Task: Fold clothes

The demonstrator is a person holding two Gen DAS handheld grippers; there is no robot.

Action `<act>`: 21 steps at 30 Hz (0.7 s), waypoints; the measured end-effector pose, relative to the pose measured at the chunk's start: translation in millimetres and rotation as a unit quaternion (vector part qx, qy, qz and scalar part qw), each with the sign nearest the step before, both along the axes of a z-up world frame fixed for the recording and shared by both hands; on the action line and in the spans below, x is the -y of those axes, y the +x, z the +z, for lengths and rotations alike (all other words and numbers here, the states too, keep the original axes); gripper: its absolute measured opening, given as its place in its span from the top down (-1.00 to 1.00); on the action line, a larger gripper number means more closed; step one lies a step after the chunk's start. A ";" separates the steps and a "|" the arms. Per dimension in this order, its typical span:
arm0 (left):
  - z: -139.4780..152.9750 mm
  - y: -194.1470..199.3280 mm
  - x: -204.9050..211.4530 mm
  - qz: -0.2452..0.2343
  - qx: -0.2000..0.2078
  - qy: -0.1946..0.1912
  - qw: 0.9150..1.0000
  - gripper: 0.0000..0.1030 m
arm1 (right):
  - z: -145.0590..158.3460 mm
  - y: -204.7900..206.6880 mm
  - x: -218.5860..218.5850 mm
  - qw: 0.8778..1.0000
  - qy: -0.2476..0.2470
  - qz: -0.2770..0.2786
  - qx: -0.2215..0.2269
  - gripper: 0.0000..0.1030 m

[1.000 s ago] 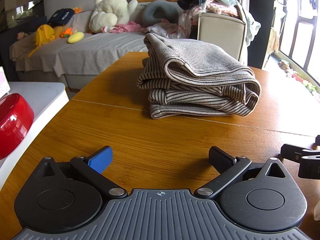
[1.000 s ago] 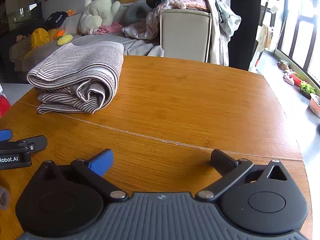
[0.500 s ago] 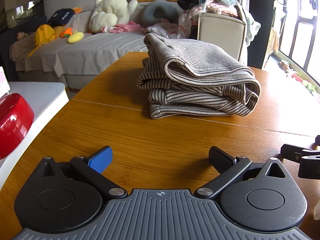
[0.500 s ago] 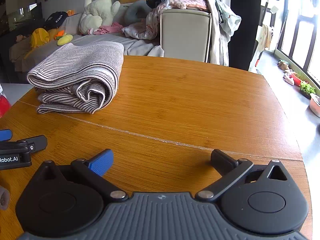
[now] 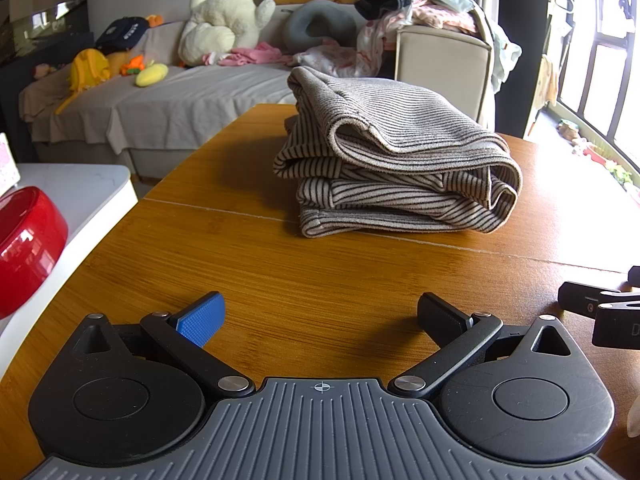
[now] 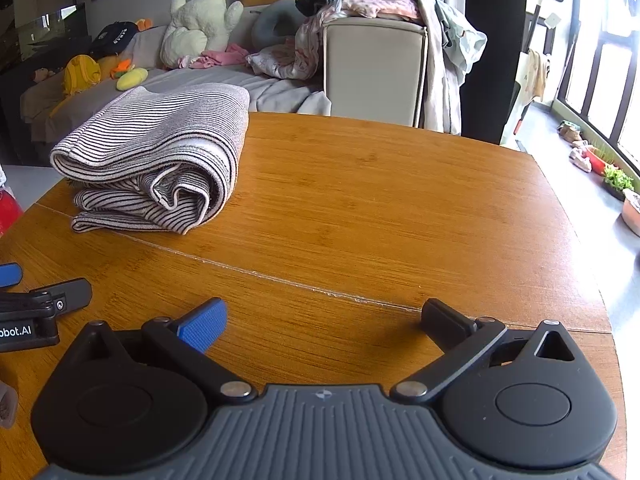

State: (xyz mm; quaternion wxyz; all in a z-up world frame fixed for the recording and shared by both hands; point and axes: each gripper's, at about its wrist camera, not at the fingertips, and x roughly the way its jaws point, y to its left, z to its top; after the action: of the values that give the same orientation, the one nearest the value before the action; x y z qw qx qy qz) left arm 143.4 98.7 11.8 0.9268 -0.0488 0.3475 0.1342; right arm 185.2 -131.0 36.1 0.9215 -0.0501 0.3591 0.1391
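Each gripper, left [image 5: 320, 316] and right [image 6: 322, 322], has a grey ribbed base plate with a small crosshair mark at its front edge, flanked by two black round housings with triangular cut-outs. Black link arms on silver pivot screws carry the fingers: one blue textured pad [image 5: 200, 318], one black pad [image 5: 440, 314]. White lettering "bot.AI" marks the left gripper's side.

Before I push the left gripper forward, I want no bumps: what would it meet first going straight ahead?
Probably the folded striped garment: the open left gripper points along bare table toward its near edge.
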 end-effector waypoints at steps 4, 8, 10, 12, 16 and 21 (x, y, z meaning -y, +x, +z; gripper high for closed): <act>0.0 0.0 0.0 0.000 0.000 0.000 1.000 -1.00 | 0.3 -0.4 -2.1 1.000 0.000 0.020 -0.001 -1.00; 0.0 -0.1 -0.1 0.000 0.000 0.000 1.000 -1.00 | 0.3 -0.4 -2.8 1.000 0.000 0.026 0.000 -1.00; 0.1 -0.1 -0.1 0.000 0.000 0.000 1.000 -1.00 | 0.3 -0.4 -2.9 1.000 0.000 0.026 0.000 -1.00; 0.1 -0.1 -0.1 0.000 0.000 0.000 1.000 -1.00 | 0.3 -0.6 -3.2 1.000 0.000 0.026 0.000 -1.00; 0.1 -0.2 -0.2 0.000 0.000 0.000 1.000 -1.00 | -0.2 -1.3 -3.6 1.000 0.000 0.026 0.000 -1.00; 0.1 -0.3 0.1 0.000 0.000 0.000 1.000 -1.00 | -0.2 -1.4 -3.5 1.000 0.000 0.026 0.000 -1.00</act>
State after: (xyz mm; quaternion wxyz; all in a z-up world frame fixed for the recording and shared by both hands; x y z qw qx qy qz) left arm 143.1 98.6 11.9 0.9268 -0.0488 0.3475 0.1342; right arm 183.8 -127.6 35.9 0.9176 -0.0590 0.3577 0.1630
